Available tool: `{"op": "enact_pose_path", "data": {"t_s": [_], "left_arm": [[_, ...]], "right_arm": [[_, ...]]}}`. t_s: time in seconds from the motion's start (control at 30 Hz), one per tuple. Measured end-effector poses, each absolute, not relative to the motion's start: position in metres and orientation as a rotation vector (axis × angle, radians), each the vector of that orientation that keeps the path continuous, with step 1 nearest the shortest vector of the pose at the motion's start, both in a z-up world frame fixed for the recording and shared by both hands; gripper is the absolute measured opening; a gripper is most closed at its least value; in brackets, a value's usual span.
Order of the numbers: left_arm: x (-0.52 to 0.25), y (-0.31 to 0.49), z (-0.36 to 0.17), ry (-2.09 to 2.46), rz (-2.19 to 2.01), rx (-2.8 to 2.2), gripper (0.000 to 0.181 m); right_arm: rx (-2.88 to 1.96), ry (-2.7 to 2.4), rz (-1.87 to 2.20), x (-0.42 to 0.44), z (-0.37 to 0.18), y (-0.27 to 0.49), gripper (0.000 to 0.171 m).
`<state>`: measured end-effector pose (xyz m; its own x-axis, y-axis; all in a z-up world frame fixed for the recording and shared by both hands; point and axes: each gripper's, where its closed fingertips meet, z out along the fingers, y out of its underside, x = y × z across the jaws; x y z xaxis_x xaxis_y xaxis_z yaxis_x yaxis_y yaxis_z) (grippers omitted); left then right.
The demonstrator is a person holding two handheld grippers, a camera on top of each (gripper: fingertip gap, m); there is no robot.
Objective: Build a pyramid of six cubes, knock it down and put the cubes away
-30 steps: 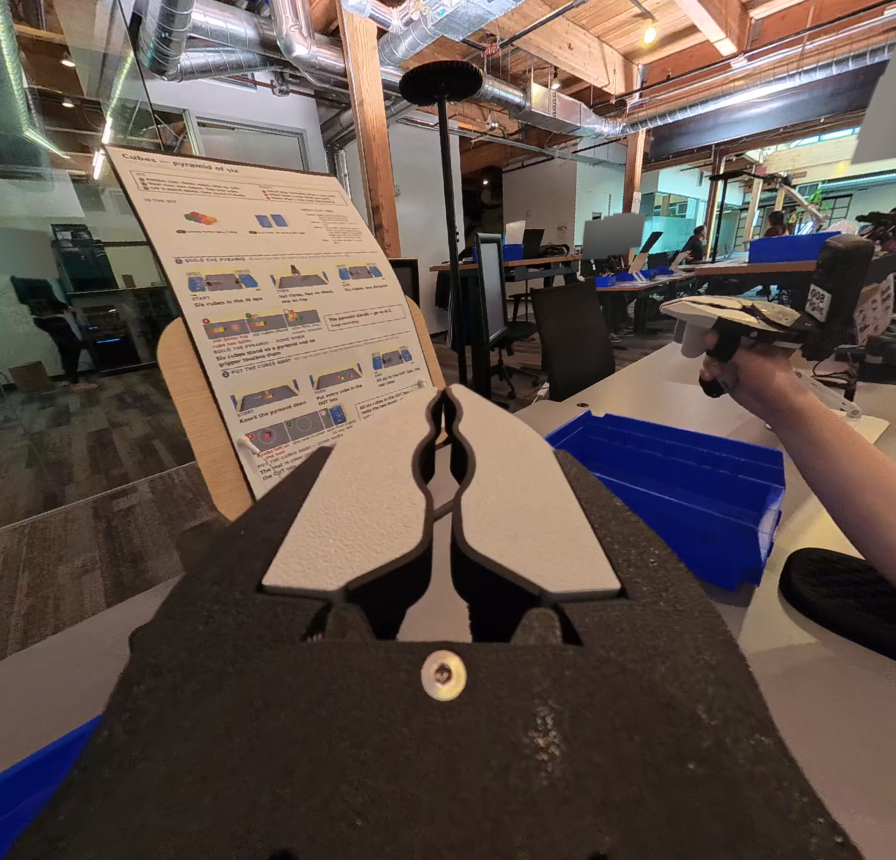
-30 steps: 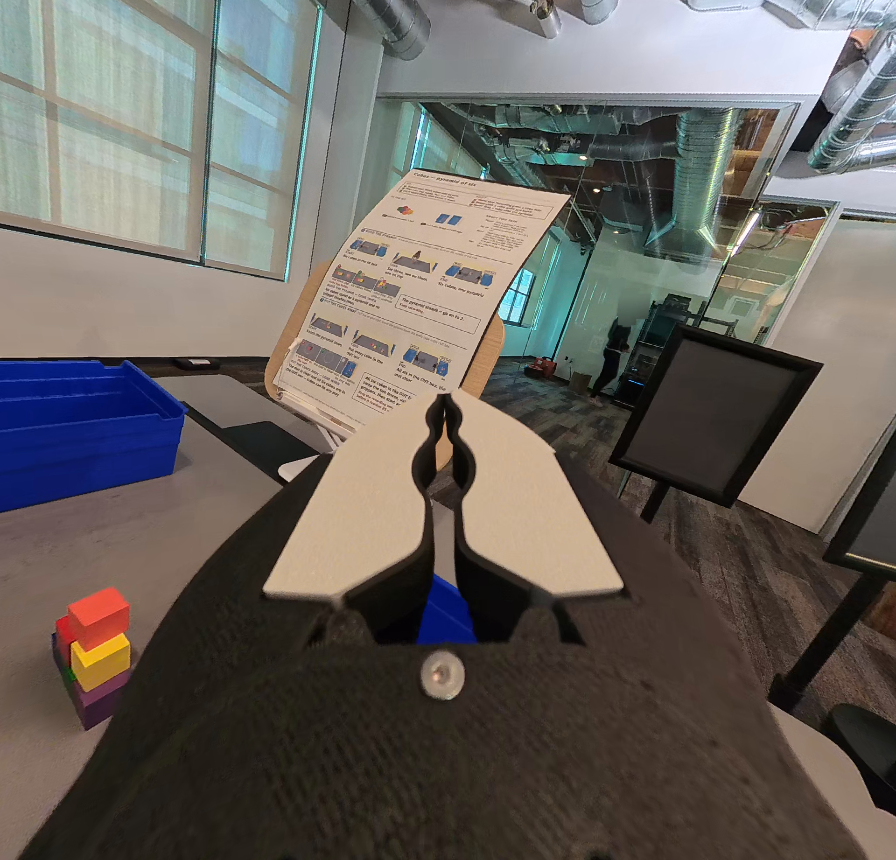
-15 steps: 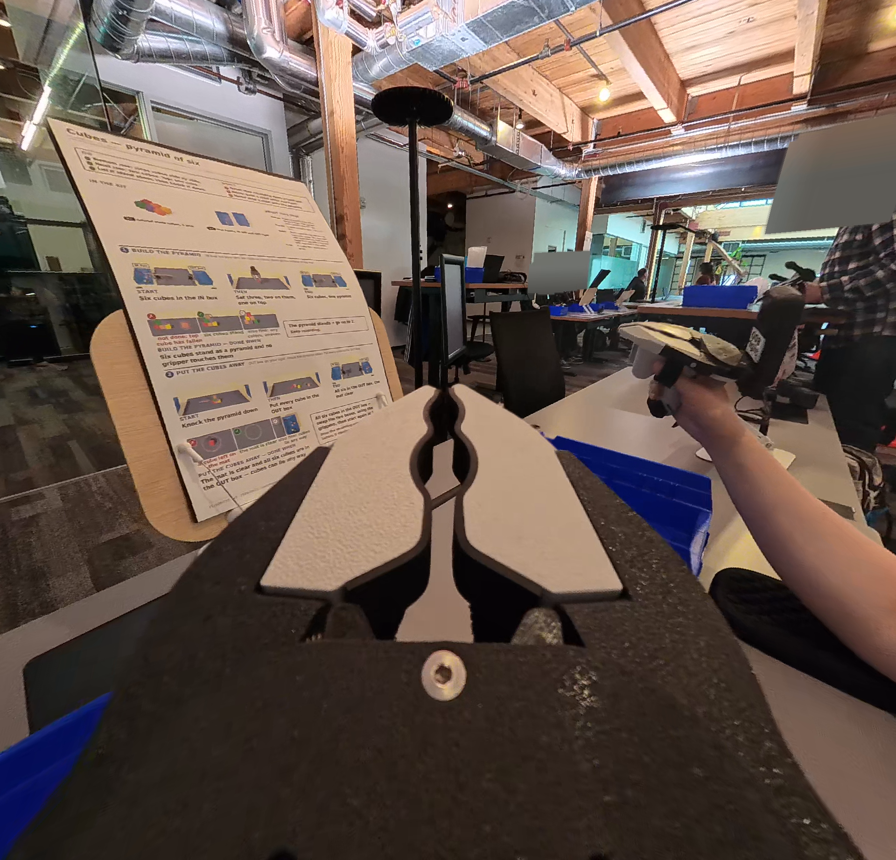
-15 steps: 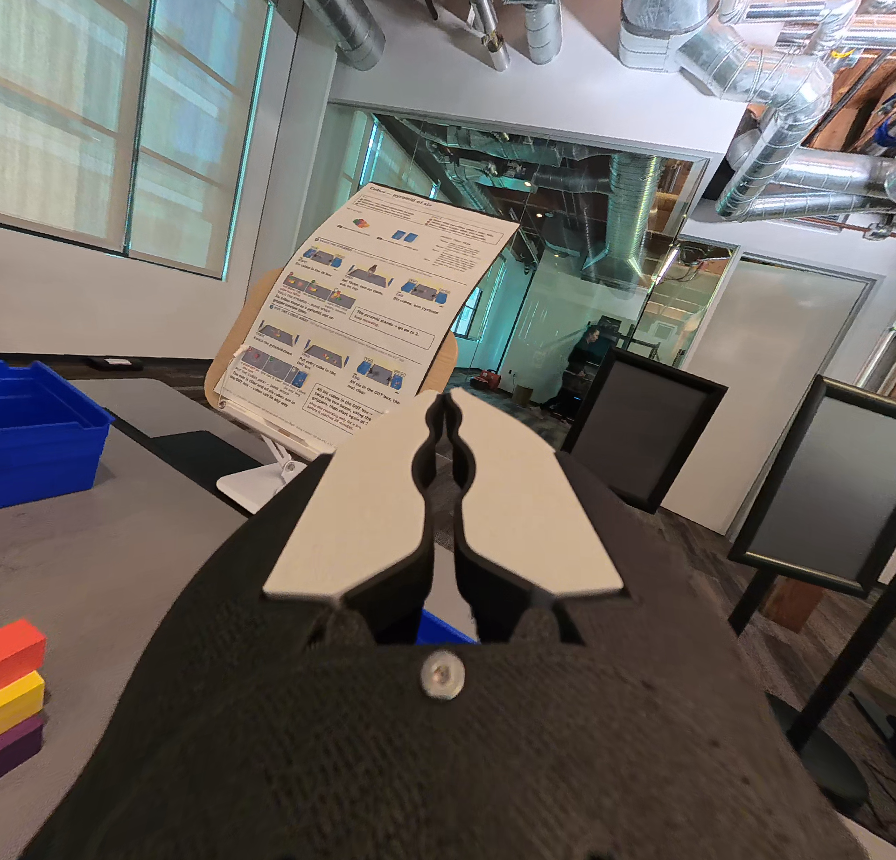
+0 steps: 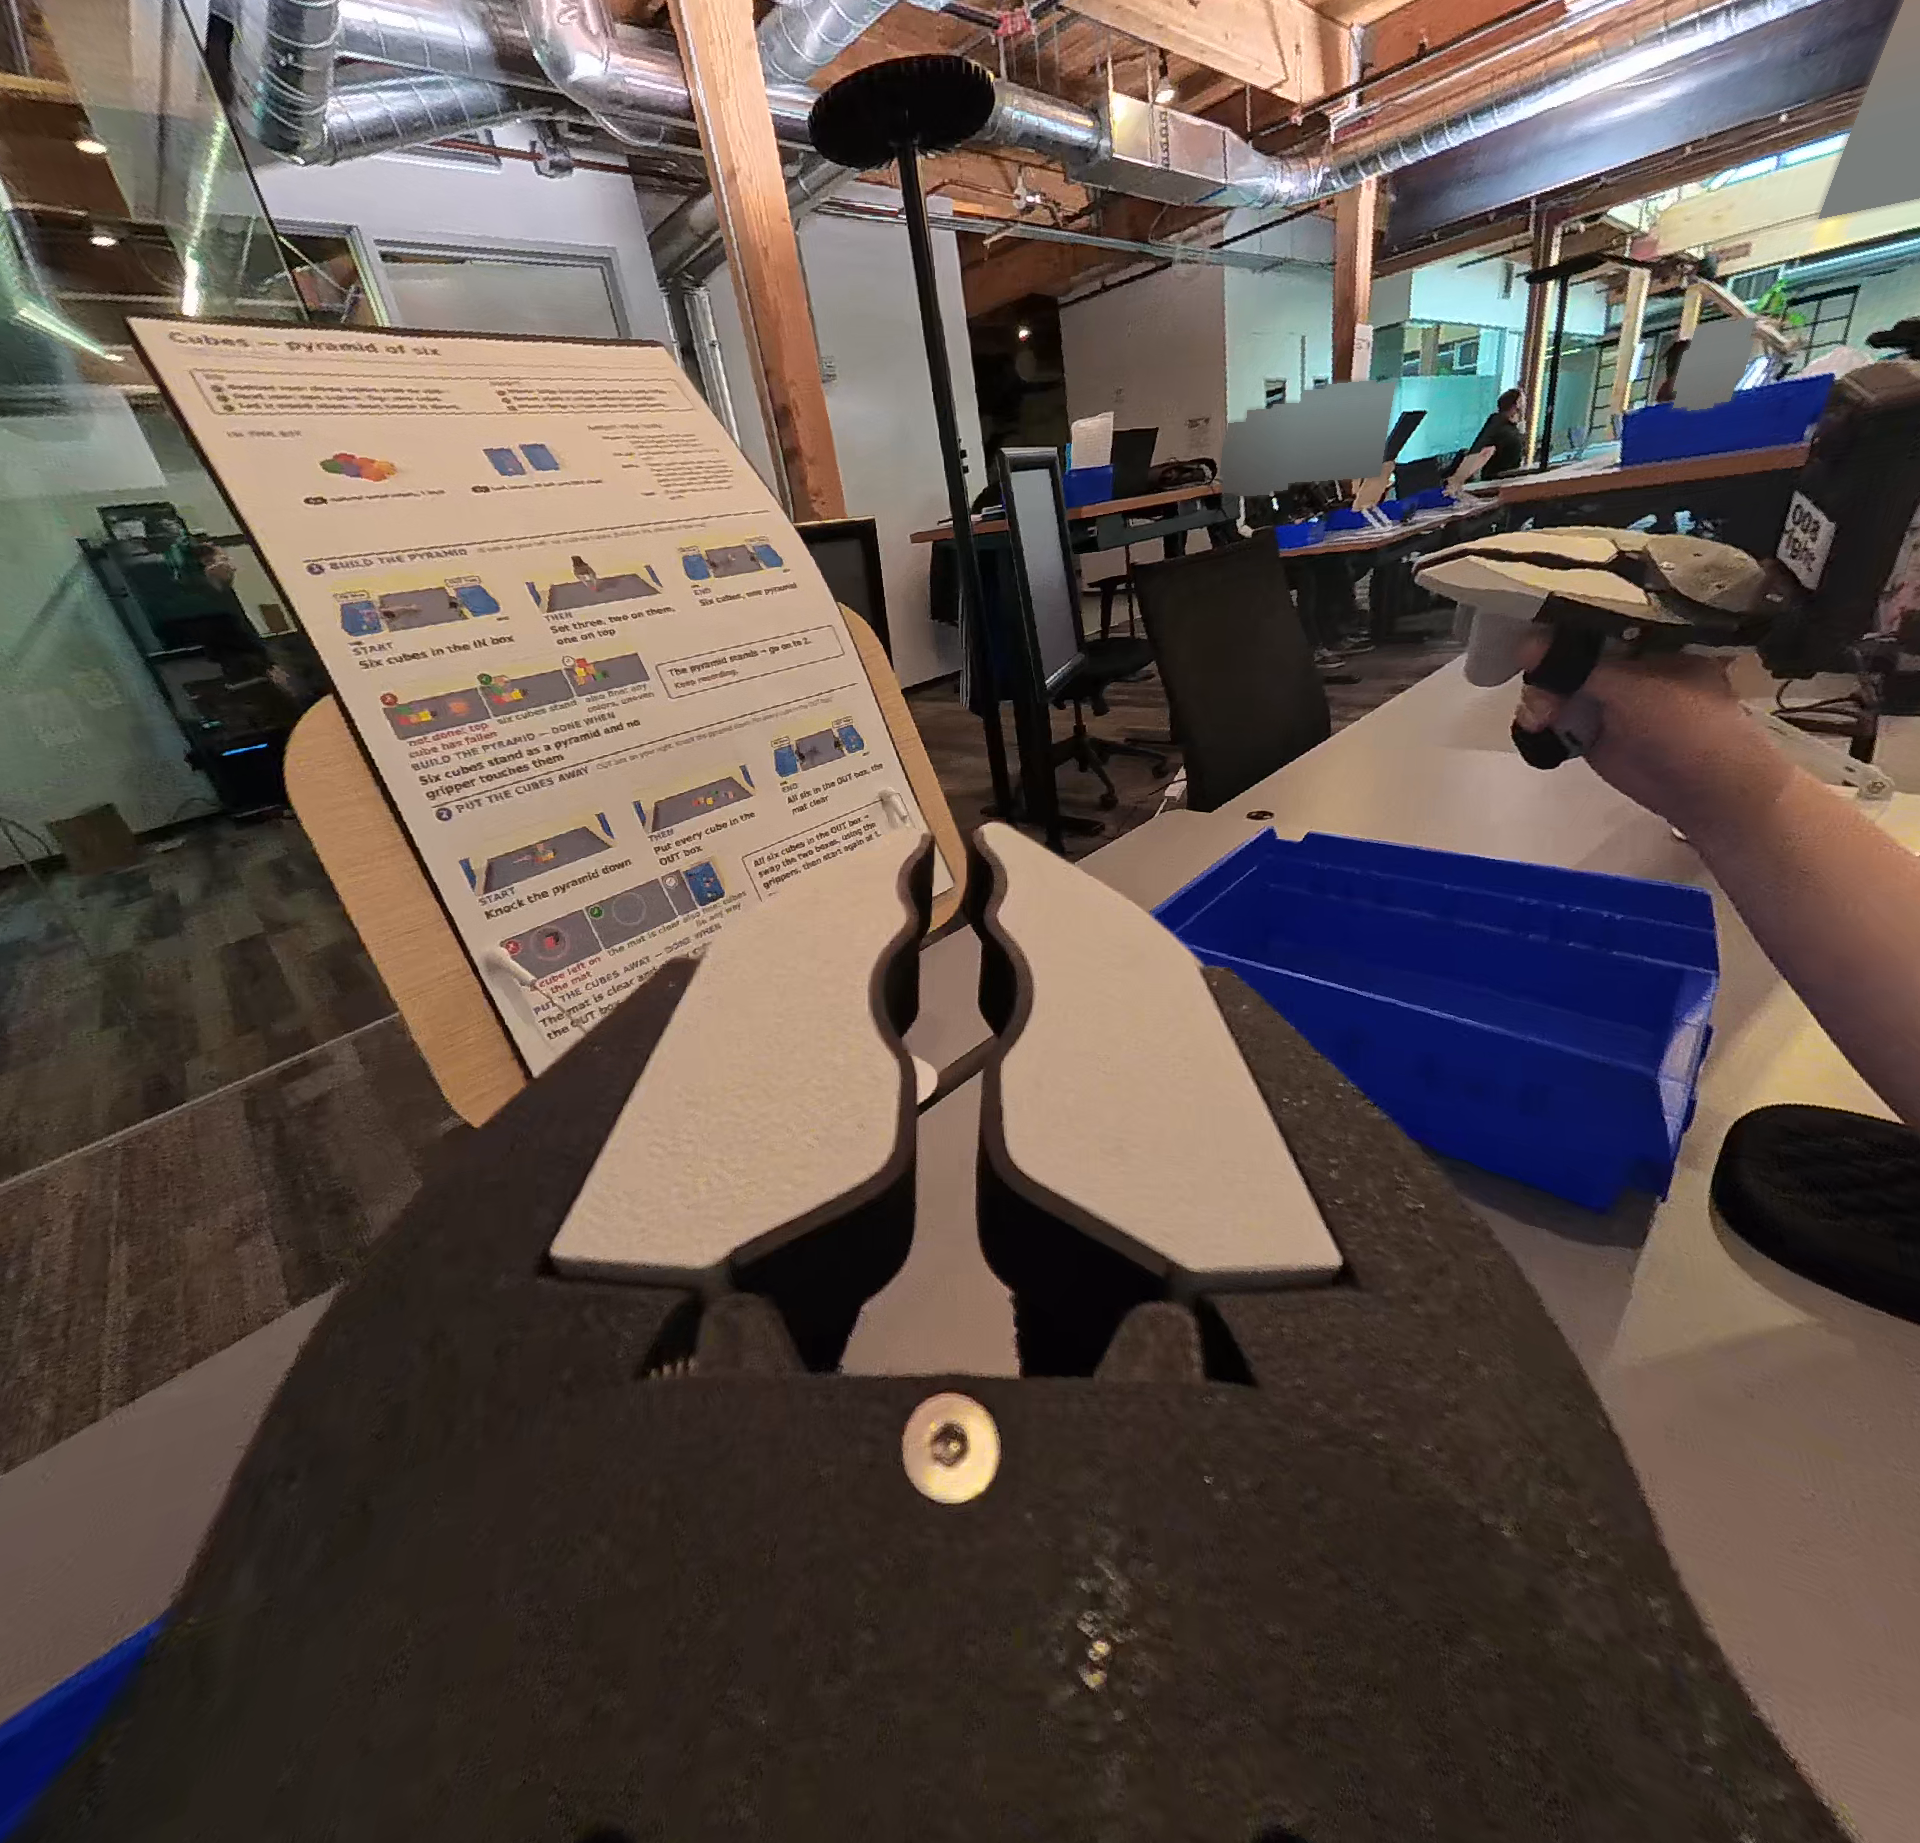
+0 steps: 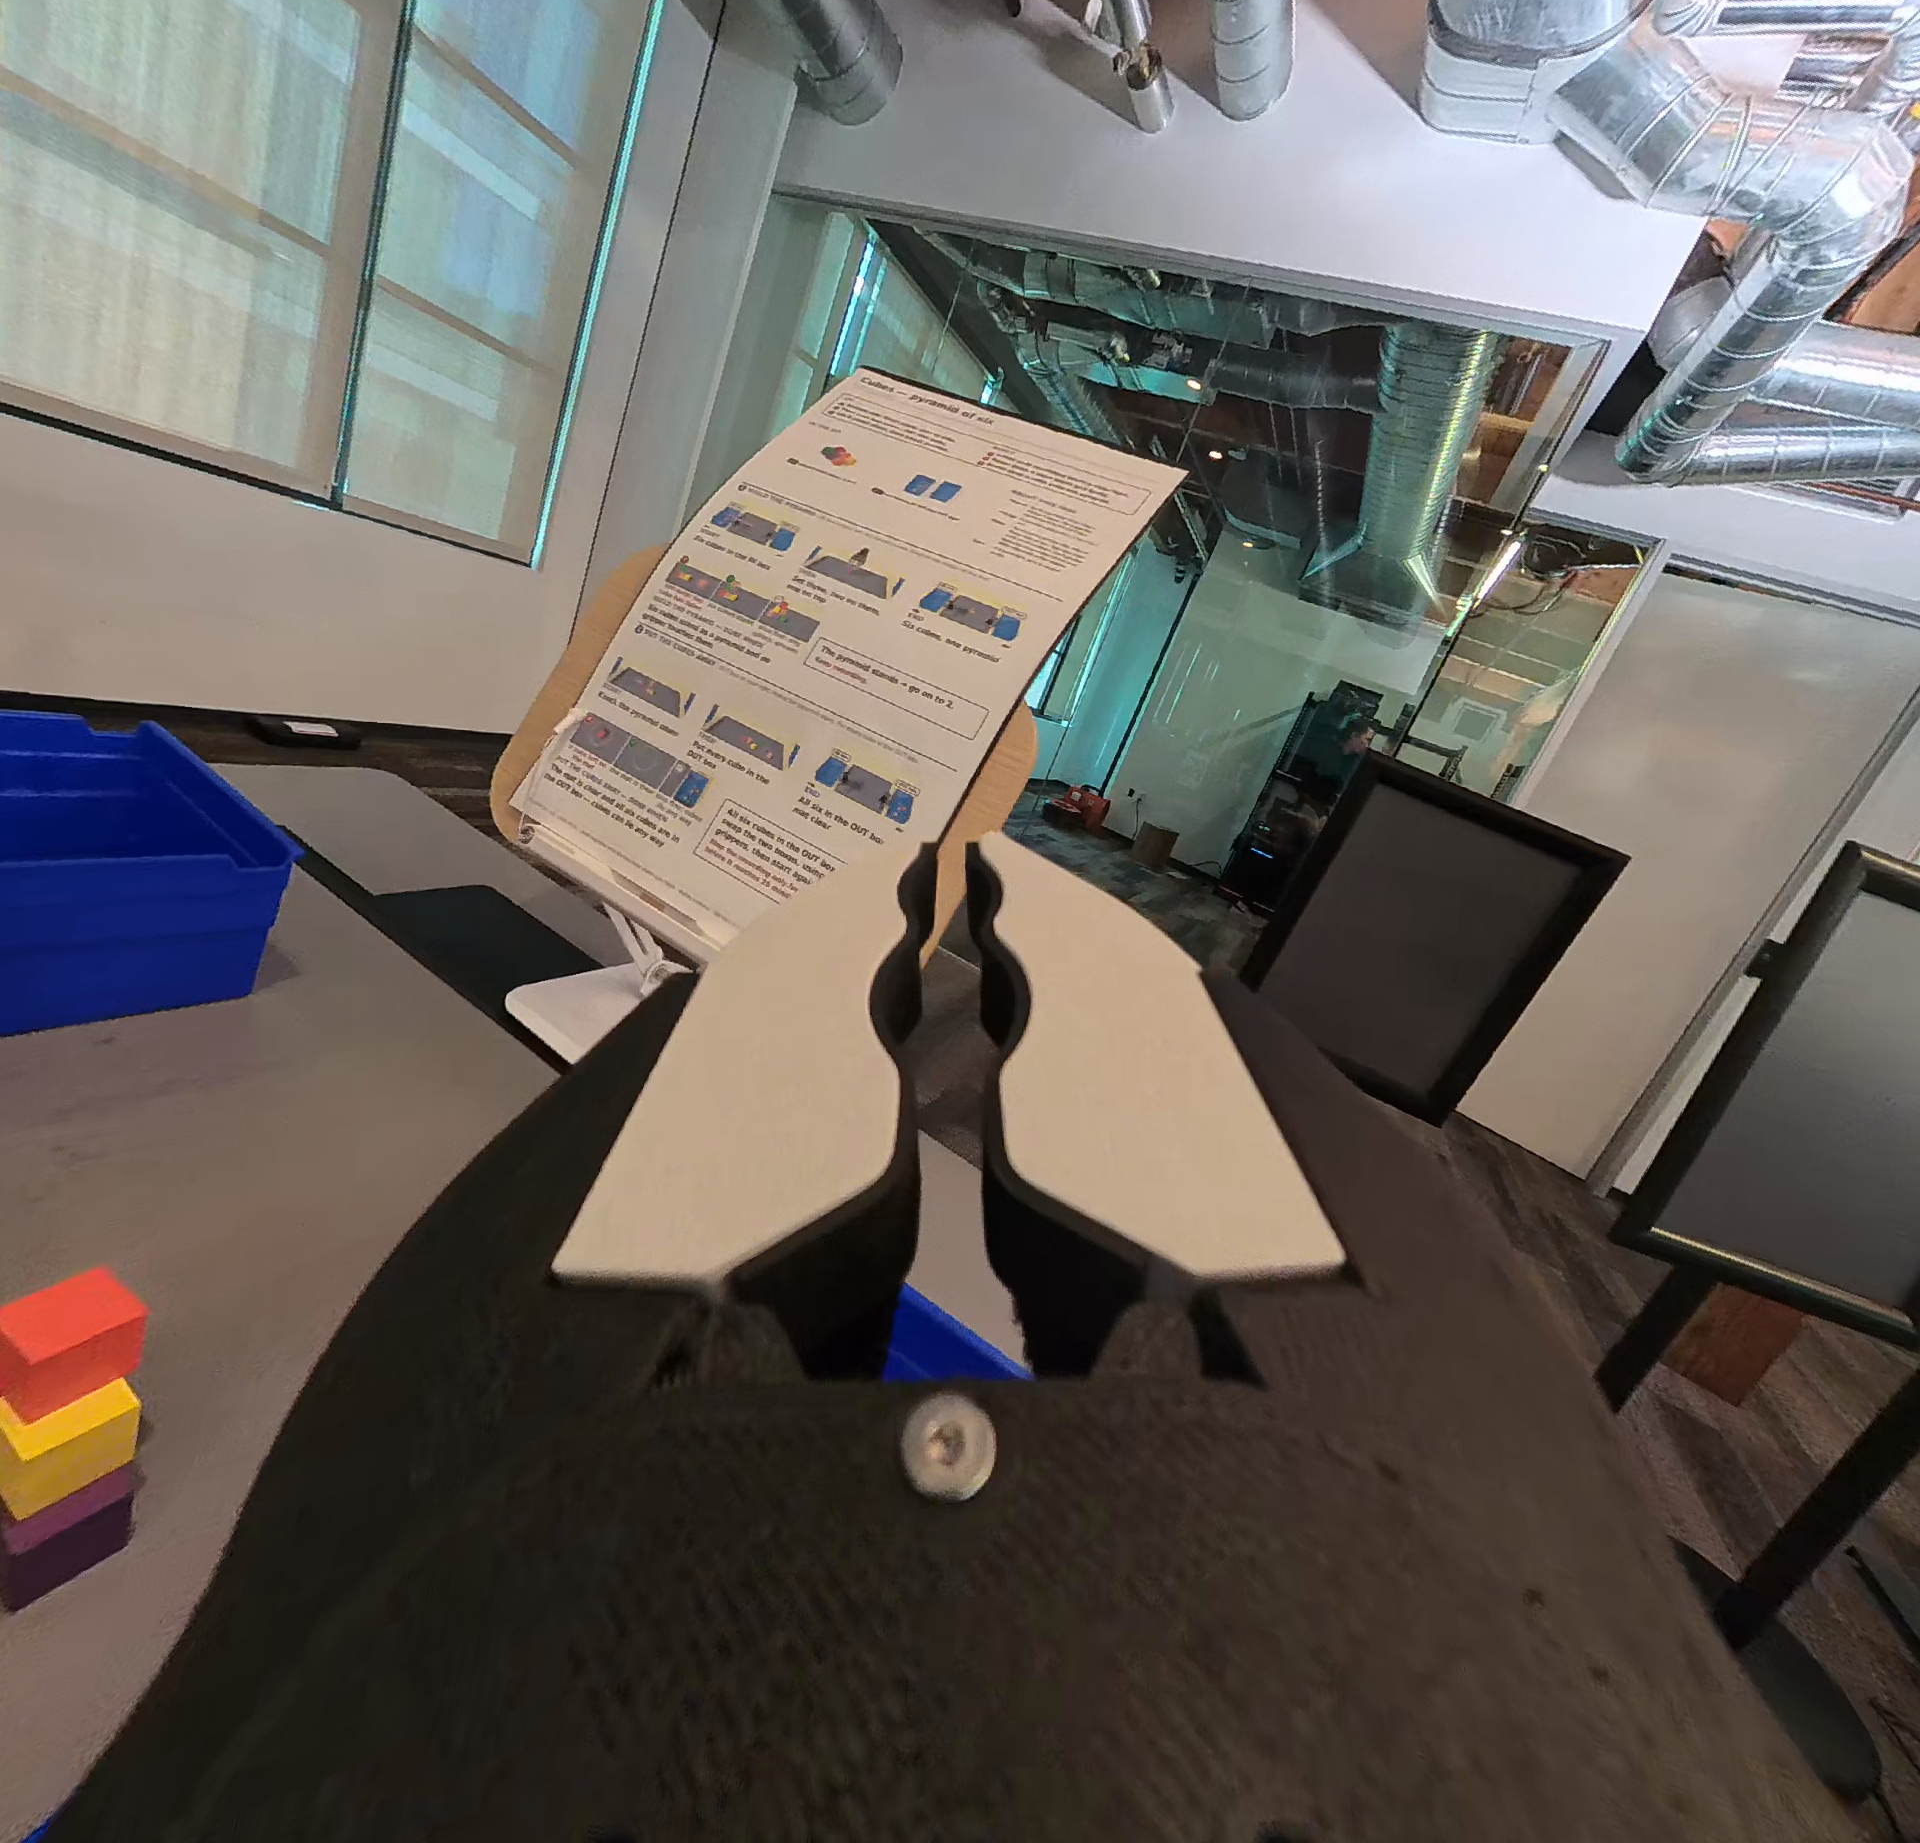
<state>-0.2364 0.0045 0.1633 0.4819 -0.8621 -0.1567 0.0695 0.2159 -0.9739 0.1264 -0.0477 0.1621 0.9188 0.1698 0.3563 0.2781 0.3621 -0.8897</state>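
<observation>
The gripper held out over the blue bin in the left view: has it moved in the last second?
Cannot tell. The right gripper sits over the blue bin as before; the camera itself swung meanwhile, so shifts prove little.

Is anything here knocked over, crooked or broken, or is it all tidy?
Nothing looks broken or spilled. The red cube sits a little crooked on the yellow cube, which rests on a purple cube, at the picture's edge. The blue bin sits flat, and both grippers are held clear of everything.

Cube stack [image 6: 68, 1430] blocks table's [image 6: 260, 1149] near-left edge; blue bin [image 6: 135, 879] far-left, instruction stand [image 6: 821, 692] back edge; middle open.
</observation>
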Motion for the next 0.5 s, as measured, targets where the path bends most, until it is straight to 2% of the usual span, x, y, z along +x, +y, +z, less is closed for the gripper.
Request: {"op": "enact_pose_path", "data": {"t_s": [0.5], "left_arm": [[-0.239, -0.012, 0.176, 0.845, -0.878, -1.113, 0.002]], "right_arm": [[-1.267, -0.508, 0.035, 0.111, 0.151, -0.046, 0.007]]}}
